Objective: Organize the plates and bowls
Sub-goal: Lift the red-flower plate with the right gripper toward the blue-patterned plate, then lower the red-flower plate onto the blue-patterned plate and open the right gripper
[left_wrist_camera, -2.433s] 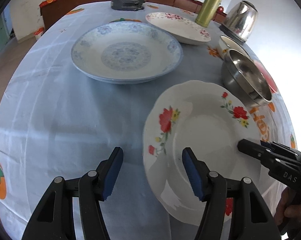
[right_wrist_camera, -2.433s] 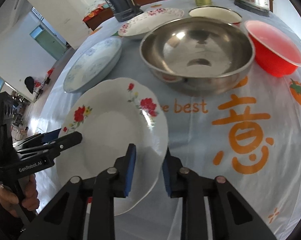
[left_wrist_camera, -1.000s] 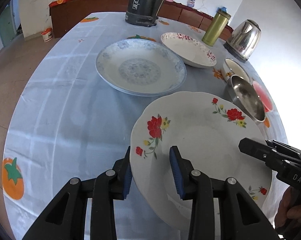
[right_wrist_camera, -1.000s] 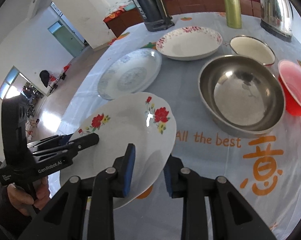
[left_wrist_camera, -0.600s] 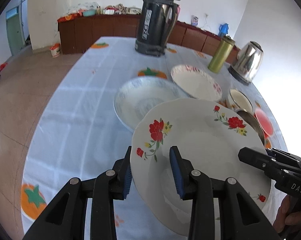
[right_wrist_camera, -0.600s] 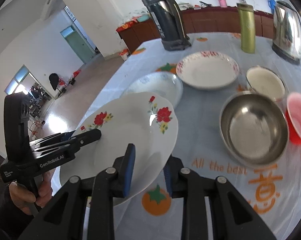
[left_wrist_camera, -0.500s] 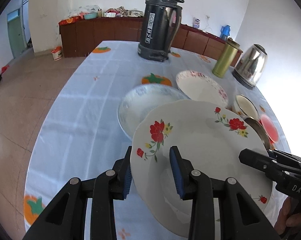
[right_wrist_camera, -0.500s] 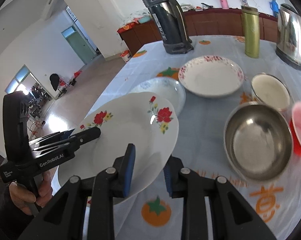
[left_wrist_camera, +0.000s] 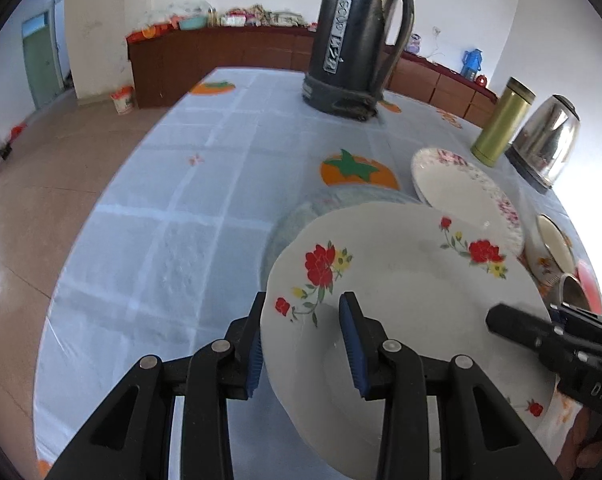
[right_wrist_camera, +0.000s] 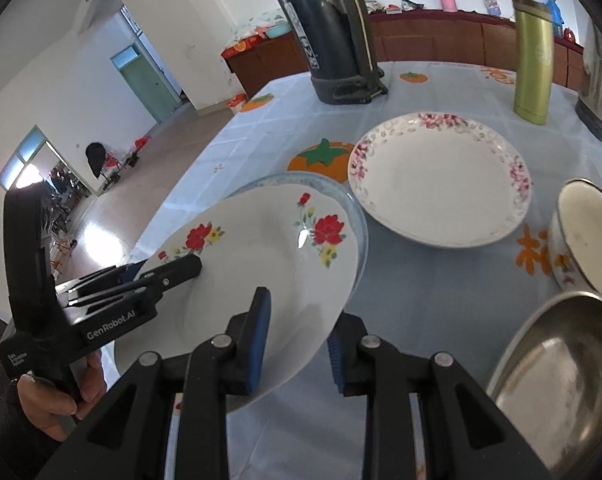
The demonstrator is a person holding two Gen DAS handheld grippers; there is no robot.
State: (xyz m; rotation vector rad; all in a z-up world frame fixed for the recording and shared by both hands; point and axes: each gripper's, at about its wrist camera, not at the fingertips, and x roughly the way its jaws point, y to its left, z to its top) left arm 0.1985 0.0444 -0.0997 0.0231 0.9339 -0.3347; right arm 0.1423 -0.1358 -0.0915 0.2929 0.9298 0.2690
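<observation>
Both tools (left_wrist_camera: 301, 336) (right_wrist_camera: 297, 344) clamp red-flowered plate's (left_wrist_camera: 405, 296) rim.

Table (left_wrist_camera: 149, 240) covered by pale blue checked cloth with orange fruit prints. Resting directly on it: black thermos (left_wrist_camera: 357, 36), green flask (right_wrist_camera: 535, 56), kettle (left_wrist_camera: 549, 140), blue-patterned plate (right_wrist_camera: 359, 220), pink-rimmed plate (right_wrist_camera: 441, 196), enamel bowl (right_wrist_camera: 589, 236), steel bowl (right_wrist_camera: 561, 380).

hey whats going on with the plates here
A person holds the red-flower plate with both grippers: the left gripper and the right gripper are each clamped on its rim. The plate hangs tilted just over the blue-patterned plate. The pink-rimmed plate, cream bowl and steel bowl sit on the table.
</observation>
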